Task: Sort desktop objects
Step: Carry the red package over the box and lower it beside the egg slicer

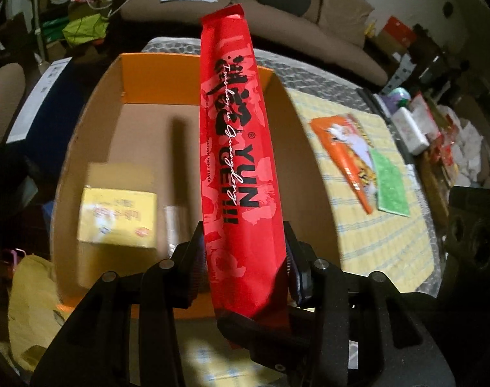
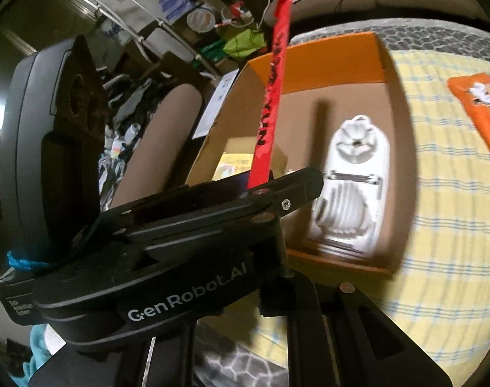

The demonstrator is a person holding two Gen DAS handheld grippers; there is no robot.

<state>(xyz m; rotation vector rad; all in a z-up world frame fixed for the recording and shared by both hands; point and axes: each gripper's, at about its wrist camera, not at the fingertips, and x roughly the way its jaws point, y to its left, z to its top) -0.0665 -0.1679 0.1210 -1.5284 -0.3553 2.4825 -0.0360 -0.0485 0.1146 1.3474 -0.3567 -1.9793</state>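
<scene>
Fingers (image 1: 198,245) of the left gripper (image 1: 245,251) clamp the lower part of a long red packet (image 1: 235,148), which sticks up and slants over the open box (image 1: 296,122). From the right wrist view the packet (image 2: 270,96) shows edge-on, rising out of the left gripper (image 2: 261,190), which fills the foreground. The right gripper's own fingers are barely in view at the bottom edge, and I cannot tell how they stand.

Inside the box (image 2: 396,103) sit a yellow carton (image 1: 117,216) on the left and a white slicer (image 2: 351,187) on the right.

Outside it, on the yellow checked cloth (image 1: 383,245) covering the counter, lie an orange pouch (image 1: 345,151) and a green pad (image 1: 391,187), touching each other, well apart from the box.
</scene>
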